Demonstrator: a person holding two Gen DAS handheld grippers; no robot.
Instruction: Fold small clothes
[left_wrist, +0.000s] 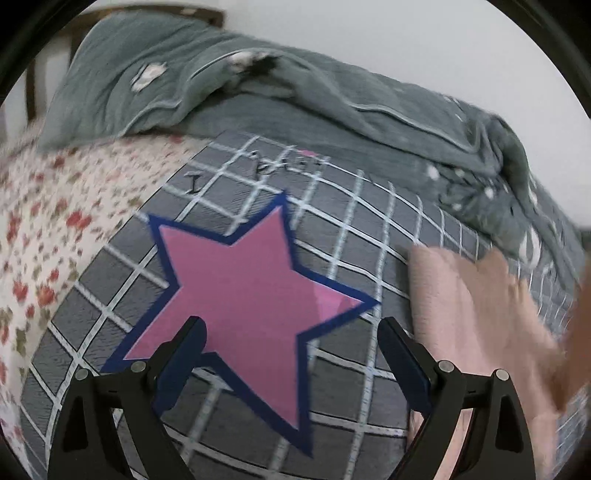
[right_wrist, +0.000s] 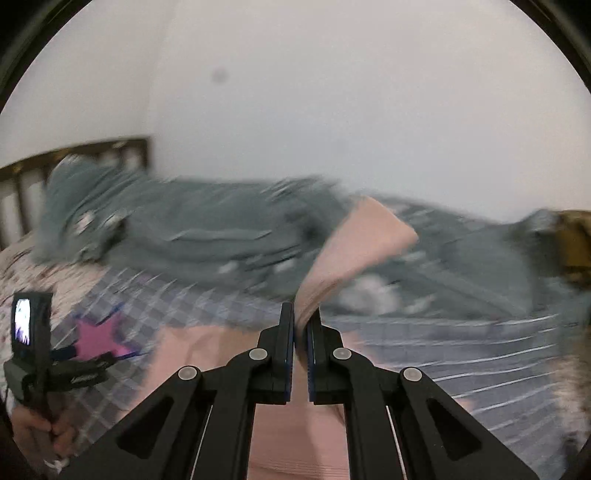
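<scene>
The right gripper (right_wrist: 301, 317) pinches the pink cloth (right_wrist: 354, 236) and lifts it to fold it. The left gripper (left_wrist: 291, 332) waits wide apart above the star (left_wrist: 251, 295).

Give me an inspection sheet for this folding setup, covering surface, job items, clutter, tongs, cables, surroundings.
Surface: grey grid mat with a pink star, laid on a floral bedspread.
Job's things: pink cloth at the mat's right side; one edge lifted in the right wrist view.
Clutter: rumpled grey-green bedding behind the mat.
Tongs: left tongs open above the star, holding nothing; right tongs shut on the pink cloth.
Cables: nothing seen.
Surroundings: white wall, wooden headboard. Both views are motion-blurred.
</scene>
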